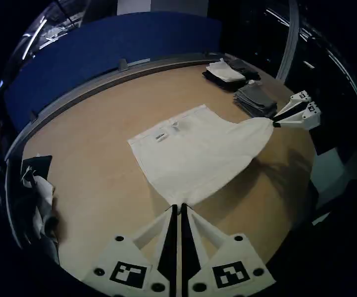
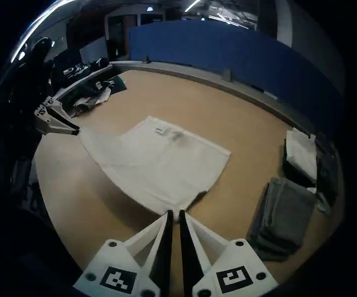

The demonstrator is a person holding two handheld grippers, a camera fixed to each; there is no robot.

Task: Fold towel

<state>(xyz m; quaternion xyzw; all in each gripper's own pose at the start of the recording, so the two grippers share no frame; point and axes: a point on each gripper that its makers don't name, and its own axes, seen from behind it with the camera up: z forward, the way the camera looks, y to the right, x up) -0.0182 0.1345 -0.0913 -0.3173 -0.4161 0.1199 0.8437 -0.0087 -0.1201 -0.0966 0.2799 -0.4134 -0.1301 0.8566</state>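
Note:
A white towel (image 1: 193,148) lies spread on the round wooden table (image 1: 94,163), its far edge flat and its near edge lifted. My left gripper (image 1: 179,209) is shut on one near corner of it. In the left gripper view the right gripper (image 1: 276,122) pinches the other near corner at the right, pulling it taut above the table. In the right gripper view the towel (image 2: 158,158) runs from my right gripper (image 2: 175,214), shut on its corner, to the left gripper (image 2: 77,130) at the far left. A small label sits near the towel's far edge.
A stack of folded grey towels (image 1: 255,99) and a white and dark folded pile (image 1: 225,74) rest at the table's far right. Crumpled cloths (image 1: 37,190) lie at the left edge. A blue partition (image 1: 114,49) runs behind the table.

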